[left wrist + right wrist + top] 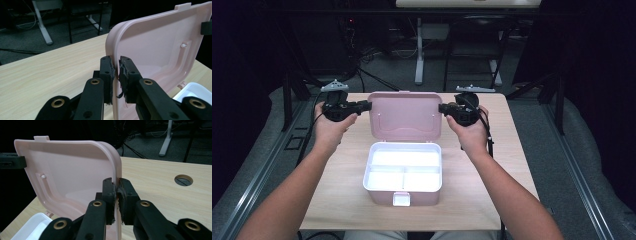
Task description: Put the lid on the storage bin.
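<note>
A pink box stands open in the middle of the table, its white divided base (368,170) toward the person and its pink lid (406,114) raised upright behind it. My left gripper (368,105) pinches the lid's left edge. In the left gripper view the gripper (116,72) has its pads closed on the lid's rim (155,50). My right gripper (442,108) pinches the lid's right edge. In the right gripper view the gripper (117,192) clamps that lid's rim (75,170). A corner of the white base (197,91) (32,226) lies below.
The wooden table (492,165) has bare room left and right of the box, and a round cable hole (183,180) beyond the right gripper. A white latch tab (401,199) sticks out at the base's front. Desk legs and cables stand on the dark floor behind.
</note>
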Tool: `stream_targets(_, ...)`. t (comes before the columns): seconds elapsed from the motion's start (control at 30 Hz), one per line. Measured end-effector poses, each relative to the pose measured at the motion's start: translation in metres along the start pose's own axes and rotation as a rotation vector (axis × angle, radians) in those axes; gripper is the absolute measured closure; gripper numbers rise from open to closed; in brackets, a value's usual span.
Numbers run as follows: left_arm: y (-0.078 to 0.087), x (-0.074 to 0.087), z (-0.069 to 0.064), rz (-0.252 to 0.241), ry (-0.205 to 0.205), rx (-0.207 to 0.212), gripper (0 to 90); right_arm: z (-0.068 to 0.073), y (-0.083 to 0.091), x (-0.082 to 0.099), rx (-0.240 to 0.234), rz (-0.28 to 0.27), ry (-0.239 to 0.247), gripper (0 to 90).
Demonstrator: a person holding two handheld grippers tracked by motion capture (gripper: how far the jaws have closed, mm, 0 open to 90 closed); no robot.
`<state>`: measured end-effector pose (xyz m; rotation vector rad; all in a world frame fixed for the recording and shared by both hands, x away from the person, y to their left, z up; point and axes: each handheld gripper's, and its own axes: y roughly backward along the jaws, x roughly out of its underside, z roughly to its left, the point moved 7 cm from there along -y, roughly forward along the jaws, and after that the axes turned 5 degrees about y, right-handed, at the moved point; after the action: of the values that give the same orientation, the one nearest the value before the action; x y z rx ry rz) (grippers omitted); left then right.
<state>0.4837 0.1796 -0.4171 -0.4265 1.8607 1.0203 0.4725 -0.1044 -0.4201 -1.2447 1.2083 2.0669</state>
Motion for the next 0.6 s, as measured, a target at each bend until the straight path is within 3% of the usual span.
stream_targets(0.6,0.024,0.007,-0.015,0.000,-0.040,0.027,80.0,0.014,0.022,0.006,-0.026,-0.035,0.047,82.2)
